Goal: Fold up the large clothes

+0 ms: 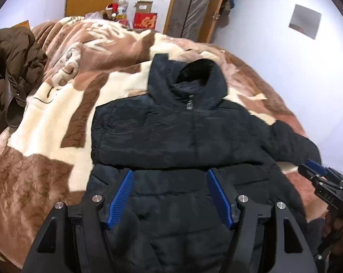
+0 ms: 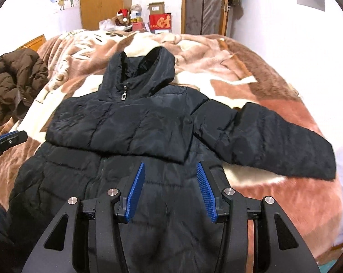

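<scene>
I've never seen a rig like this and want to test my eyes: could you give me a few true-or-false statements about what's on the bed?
1. The black jacket lies on the blanket. True.
2. Both sleeves stretch outward. False: only the right sleeve does; the other is folded across the chest.
3. The right gripper grips the jacket. False: it is open, holding nothing.
4. The left gripper is open. True.
5. A brown coat sits crumpled at the left. True.

Jacket (image 2: 135, 122) lies on blanket (image 2: 273, 195); second coat (image 2: 14, 86) left of jacket, boxes (image 2: 160, 20) behind it.
</scene>
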`<act>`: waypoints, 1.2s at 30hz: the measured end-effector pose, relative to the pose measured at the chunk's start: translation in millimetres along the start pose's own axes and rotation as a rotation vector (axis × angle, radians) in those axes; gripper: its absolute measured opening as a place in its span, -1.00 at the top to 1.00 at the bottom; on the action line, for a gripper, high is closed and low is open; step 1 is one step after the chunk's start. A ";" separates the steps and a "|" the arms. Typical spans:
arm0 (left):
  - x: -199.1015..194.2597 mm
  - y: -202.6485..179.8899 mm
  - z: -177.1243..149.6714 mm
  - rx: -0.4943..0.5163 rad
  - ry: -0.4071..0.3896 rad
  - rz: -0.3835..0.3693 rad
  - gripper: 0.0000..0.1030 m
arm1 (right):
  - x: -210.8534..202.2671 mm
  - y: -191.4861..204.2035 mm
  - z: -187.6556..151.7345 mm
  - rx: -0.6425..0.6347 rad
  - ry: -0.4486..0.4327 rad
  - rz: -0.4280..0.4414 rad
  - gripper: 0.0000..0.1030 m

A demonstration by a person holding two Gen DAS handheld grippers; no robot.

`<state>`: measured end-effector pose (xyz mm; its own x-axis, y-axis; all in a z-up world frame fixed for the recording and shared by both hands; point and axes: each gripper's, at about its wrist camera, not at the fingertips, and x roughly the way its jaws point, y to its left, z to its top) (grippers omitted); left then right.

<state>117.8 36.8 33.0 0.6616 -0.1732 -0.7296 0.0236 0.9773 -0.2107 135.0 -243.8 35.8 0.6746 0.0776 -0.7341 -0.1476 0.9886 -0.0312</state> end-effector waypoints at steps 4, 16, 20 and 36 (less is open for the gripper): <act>-24.7 -23.0 -10.9 0.031 -0.024 -0.018 -0.34 | -25.0 -1.3 -10.1 0.004 -0.031 -0.010 0.07; -58.1 -66.4 -23.9 0.073 -0.052 -0.065 -0.34 | -65.4 -25.6 -28.6 0.061 -0.081 -0.039 0.04; -63.6 -82.2 -14.8 0.087 -0.071 -0.087 -0.34 | -69.8 -38.0 -31.1 0.087 -0.088 -0.054 0.02; -19.1 -133.4 0.5 0.159 -0.023 -0.116 -0.34 | -37.8 -108.5 -47.7 0.209 -0.033 -0.114 -0.07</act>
<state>102.3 -90.2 75.4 0.6646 -0.2847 -0.6908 0.2177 0.9582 -0.1855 91.0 -360.1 34.6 0.7018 -0.0353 -0.7115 0.0817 0.9962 0.0312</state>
